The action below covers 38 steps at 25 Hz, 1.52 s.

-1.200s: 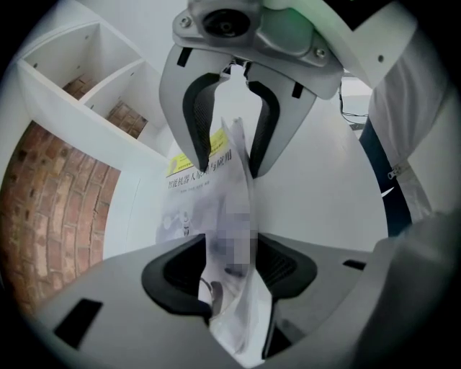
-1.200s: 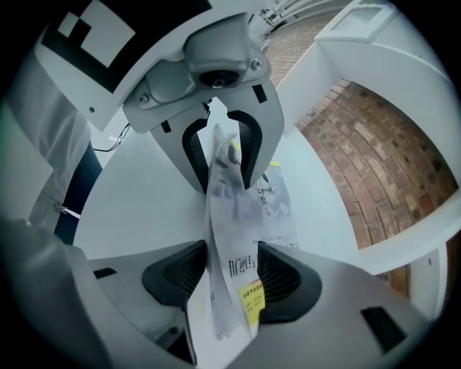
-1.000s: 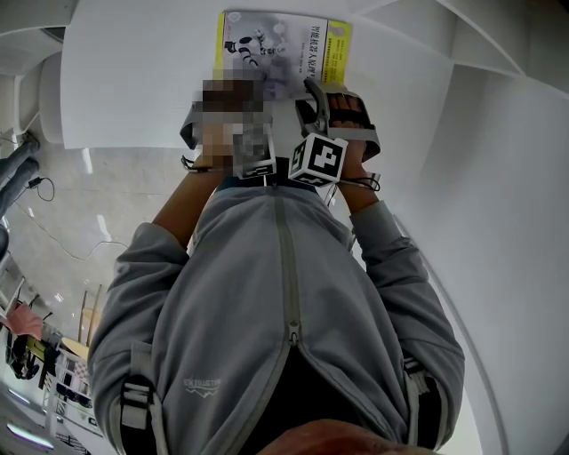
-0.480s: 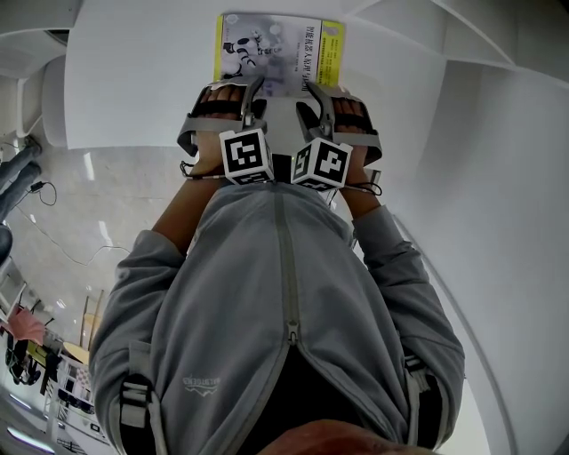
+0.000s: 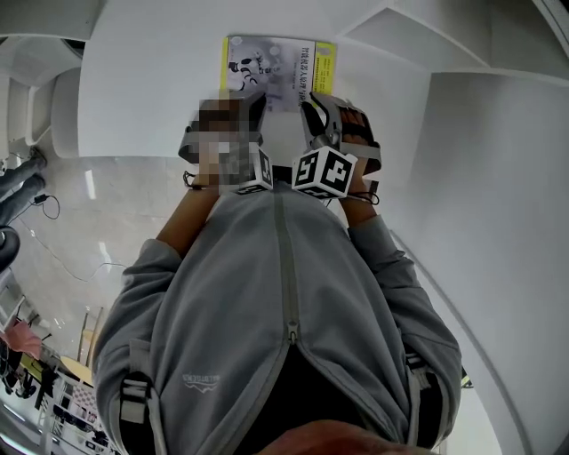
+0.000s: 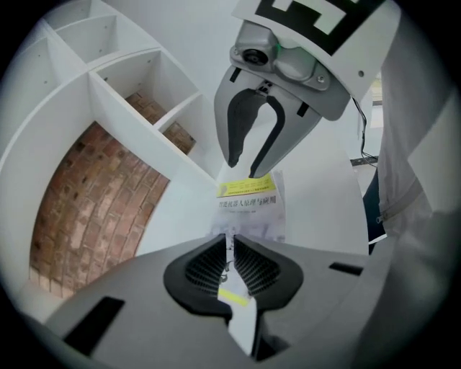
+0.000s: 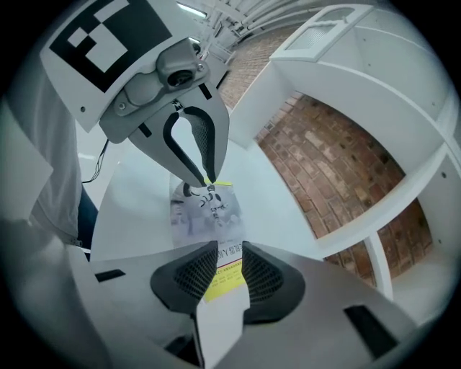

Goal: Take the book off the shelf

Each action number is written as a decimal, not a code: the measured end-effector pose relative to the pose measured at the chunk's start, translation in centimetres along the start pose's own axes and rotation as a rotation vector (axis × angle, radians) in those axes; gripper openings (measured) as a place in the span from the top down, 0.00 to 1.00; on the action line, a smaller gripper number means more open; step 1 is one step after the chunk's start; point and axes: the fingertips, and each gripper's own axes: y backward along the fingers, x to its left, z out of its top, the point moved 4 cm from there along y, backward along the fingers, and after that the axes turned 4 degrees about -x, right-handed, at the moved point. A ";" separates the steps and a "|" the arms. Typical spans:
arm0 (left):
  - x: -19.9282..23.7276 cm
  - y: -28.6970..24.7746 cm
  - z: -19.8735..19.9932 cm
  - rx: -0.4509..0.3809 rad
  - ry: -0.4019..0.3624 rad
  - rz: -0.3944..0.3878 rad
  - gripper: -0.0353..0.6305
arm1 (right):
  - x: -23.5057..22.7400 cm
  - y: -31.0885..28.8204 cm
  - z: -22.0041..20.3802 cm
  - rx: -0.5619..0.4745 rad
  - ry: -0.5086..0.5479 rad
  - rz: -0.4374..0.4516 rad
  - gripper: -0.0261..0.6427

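The book (image 5: 278, 69), with a grey cover and a yellow band, lies flat on the white shelf board (image 5: 142, 98) in front of the person. Both grippers hold its near edge side by side. In the left gripper view, my left gripper (image 6: 232, 249) has just been closing and its ribbed pads pinch the book (image 6: 251, 205). My right gripper (image 7: 224, 264) has also just been closing and grips the book (image 7: 204, 212) at the yellow band. From the head view, the left gripper (image 5: 255, 107) is partly hidden by a mosaic patch, beside the right gripper (image 5: 313, 105).
White curved shelving with open compartments (image 6: 148, 90) rises around the board, with a brick wall (image 7: 338, 158) behind it. A shelf divider (image 5: 391, 27) stands right of the book. A glossy floor with cables (image 5: 53, 222) lies to the left, below.
Both grippers have come onto the book's near edge and closed on it. The hands have risen, and the marker cubes have rolled toward each other.
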 end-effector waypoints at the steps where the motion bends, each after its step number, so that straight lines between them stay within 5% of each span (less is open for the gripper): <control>1: 0.4 0.2 0.3 -0.008 -0.001 0.012 0.89 | -0.4 0.2 0.2 -0.001 0.002 -0.013 0.79; 8: 3.1 1.7 1.9 -0.051 0.023 0.084 0.94 | -3.1 1.8 2.1 -0.036 -0.017 -0.099 0.90; 19: 9.8 6.2 5.1 -0.178 0.137 0.270 0.94 | -9.5 6.6 5.6 -0.162 -0.109 -0.292 0.92; 29: 15.0 12.6 7.4 -0.406 0.406 0.431 0.94 | -14.4 12.4 8.7 -0.350 -0.254 -0.452 0.92; 38: 17.4 17.4 8.4 -0.656 0.628 0.563 0.94 | -16.7 16.3 9.4 -0.619 -0.600 -0.475 0.92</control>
